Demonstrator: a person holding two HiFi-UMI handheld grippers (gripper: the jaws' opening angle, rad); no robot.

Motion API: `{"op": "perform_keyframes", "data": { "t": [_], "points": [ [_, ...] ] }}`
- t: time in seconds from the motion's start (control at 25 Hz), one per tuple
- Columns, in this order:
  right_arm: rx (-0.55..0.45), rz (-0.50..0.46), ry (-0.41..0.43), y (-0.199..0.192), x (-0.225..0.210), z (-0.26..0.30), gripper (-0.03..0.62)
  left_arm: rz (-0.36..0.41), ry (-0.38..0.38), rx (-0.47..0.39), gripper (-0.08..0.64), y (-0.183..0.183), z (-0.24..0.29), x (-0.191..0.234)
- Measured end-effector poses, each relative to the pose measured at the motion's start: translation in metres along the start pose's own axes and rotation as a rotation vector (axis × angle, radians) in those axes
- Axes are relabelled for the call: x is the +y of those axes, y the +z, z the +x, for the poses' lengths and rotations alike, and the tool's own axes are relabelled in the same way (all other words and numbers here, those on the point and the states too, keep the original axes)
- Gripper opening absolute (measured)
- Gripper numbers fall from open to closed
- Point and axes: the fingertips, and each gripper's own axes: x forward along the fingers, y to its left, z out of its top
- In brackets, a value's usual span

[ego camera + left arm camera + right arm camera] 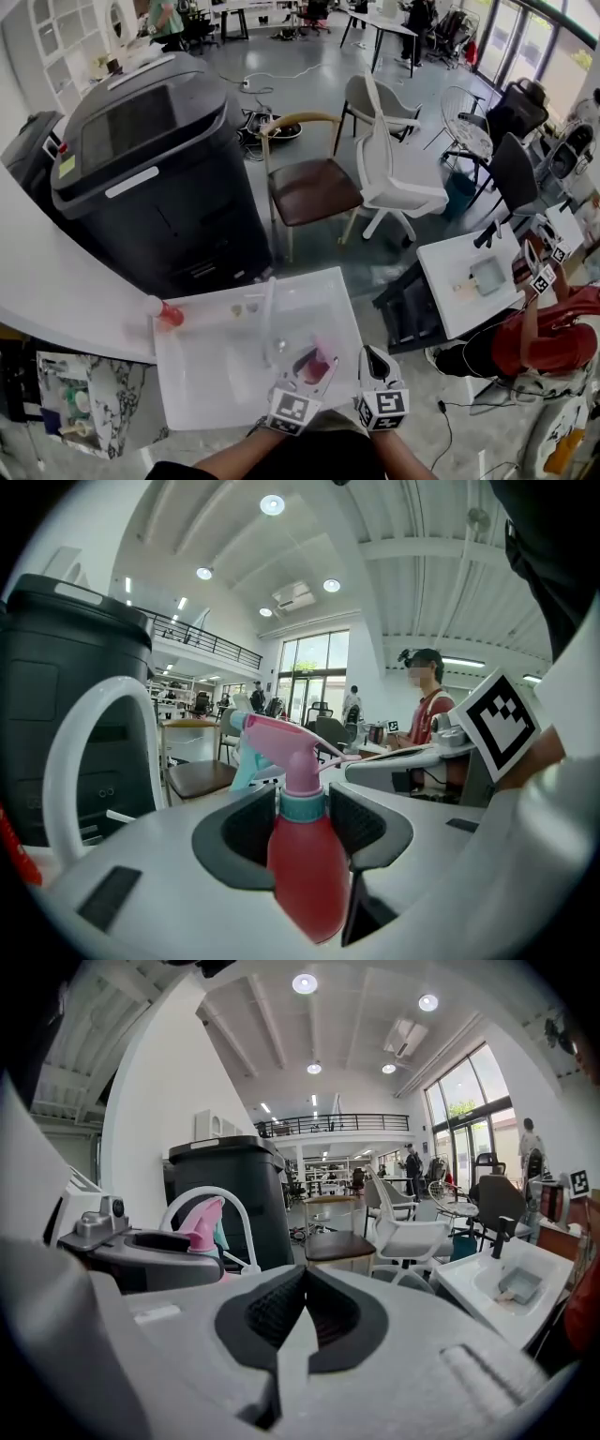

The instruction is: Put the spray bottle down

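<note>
The spray bottle (317, 364) has a red body and a pink trigger head with a teal collar. My left gripper (313, 367) is shut on it, over the white sink basin (211, 380). In the left gripper view the bottle (305, 860) stands upright, the pads of my left gripper (302, 819) pressing its shoulder from both sides. My right gripper (372, 356) is just to the right of it, shut with nothing in it. In the right gripper view the jaws of my right gripper (302, 1305) meet, and the bottle's pink head (202, 1222) shows at the left.
A white arched faucet (269, 321) rises in the basin beside the bottle. A small red bottle (167, 315) lies on the white counter (56, 281) at the left. Beyond the counter stand a large black bin (150, 178), a wooden chair (309, 187) and a white chair (398, 173).
</note>
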Motion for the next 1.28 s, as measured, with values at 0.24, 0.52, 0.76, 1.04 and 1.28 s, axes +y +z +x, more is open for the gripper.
{"op": "perform_keyframes", "data": {
  "t": [0.24,0.52,0.76,1.04,1.28],
  "points": [
    [0.033,0.002,0.057,-0.005,-0.019,0.043,-0.002,0.005,0.071,-0.004,0.187,0.000,0.046,0.028],
    [0.054,-0.017,0.126,0.000,-0.036,0.097,-0.002,-0.040,0.151,0.000,0.189,-0.002,0.097,0.069],
    [0.074,-0.050,0.189,-0.002,-0.043,0.141,-0.002,-0.018,0.286,0.008,0.189,-0.005,0.123,0.116],
    [0.111,-0.081,0.260,-0.008,-0.040,0.180,-0.002,-0.071,0.415,-0.045,0.188,-0.010,0.142,0.162],
    [0.138,-0.090,0.294,-0.019,-0.040,0.201,-0.002,-0.099,0.462,-0.137,0.189,-0.006,0.157,0.184]
  ]
}}
